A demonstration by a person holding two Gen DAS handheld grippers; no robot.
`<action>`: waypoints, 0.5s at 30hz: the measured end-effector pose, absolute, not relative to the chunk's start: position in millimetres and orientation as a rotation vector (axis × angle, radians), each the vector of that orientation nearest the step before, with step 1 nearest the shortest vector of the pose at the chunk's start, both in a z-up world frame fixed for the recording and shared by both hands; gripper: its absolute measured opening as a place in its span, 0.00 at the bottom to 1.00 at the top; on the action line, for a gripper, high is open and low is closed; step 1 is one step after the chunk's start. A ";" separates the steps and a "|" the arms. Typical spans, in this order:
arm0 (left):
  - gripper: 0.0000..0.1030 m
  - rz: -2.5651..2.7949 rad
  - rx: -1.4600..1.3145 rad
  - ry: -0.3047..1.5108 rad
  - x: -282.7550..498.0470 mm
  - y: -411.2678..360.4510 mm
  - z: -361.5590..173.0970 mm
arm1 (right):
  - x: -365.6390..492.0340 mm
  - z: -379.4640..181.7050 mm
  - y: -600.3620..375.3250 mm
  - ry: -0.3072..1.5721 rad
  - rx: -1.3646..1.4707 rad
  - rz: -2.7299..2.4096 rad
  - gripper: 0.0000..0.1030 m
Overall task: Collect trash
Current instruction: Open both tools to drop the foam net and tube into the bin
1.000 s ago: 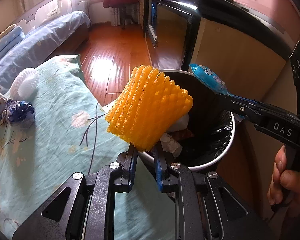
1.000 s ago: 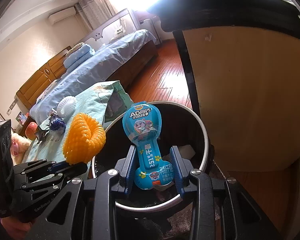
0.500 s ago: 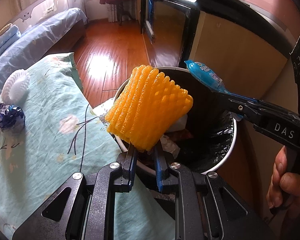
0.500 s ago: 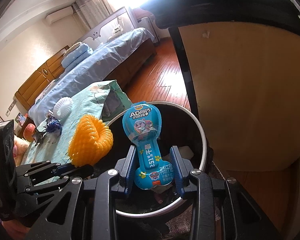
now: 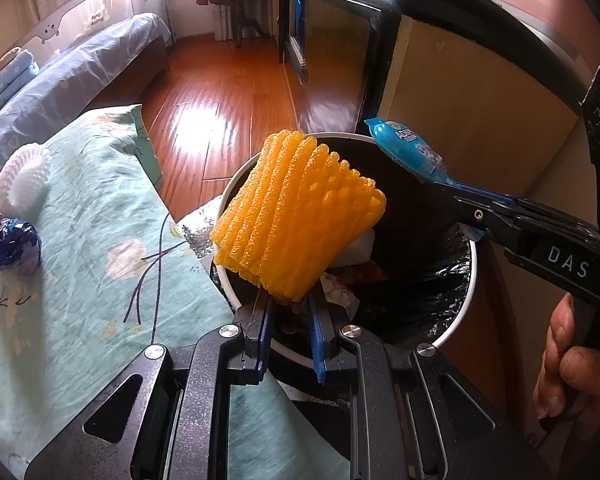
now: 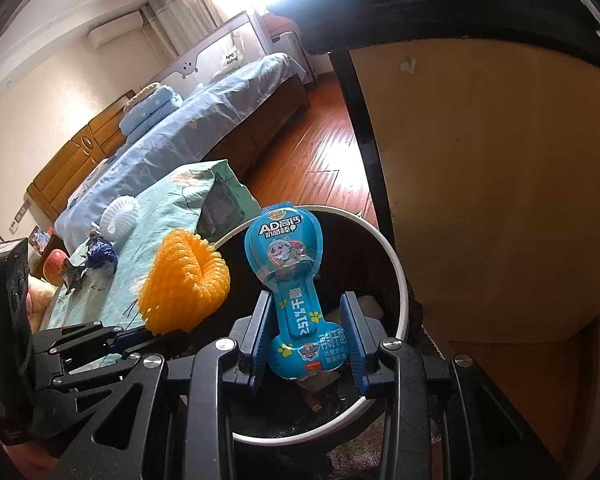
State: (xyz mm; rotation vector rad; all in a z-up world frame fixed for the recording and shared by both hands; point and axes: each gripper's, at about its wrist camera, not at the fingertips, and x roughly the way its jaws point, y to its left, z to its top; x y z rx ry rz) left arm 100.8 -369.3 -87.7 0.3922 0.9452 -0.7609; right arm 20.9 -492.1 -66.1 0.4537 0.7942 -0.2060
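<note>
I have both pieces of trash over the trash bin point(image 5: 458, 322) but neither is dropped yet. My left gripper point(image 5: 289, 312) has its jaws pinched on the lower edge of the orange foam fruit net point(image 5: 300, 218), which stands up over the bin's near-left rim, beside the bed's edge. My right gripper point(image 6: 306, 330) grips the blue cheese-stick wrapper point(image 6: 290, 276) by its narrow stem, jaws part-way closed against it, and holds it above the bin's mouth.

The bin is a round white-rimmed can lined with a black bag point(image 5: 432, 292). It already holds some rubbish: a white block-like piece point(image 5: 358, 246), crumpled paper and some darker scraps I cannot identify.

I judge the task roughly midway. What remains right now is to let go of both items so they fall inside; the net sits near the rim, so I would want it a bit further over the opening first.

More is left on the bed's teal cover point(image 5: 80, 280): a white foam fruit net point(image 5: 22, 178) and a crumpled blue-and-silver wrapper point(image 5: 10, 242) near the far left edge, well apart from the bin.
</note>
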 end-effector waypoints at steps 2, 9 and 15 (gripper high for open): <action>0.15 -0.762 0.392 0.945 100.6 -370.1 -87.6 | 21.7 -65.7 -492.7 0.795 0.456 -0.206 0.34; 0.15 -0.773 0.388 0.947 101.5 -372.0 -87.9 | 24.7 -65.5 -495.3 0.801 0.452 -0.208 0.34; 0.16 -0.770 0.378 0.948 103.9 -372.4 -88.0 | 26.3 -66.3 -493.9 0.807 0.446 -0.211 0.34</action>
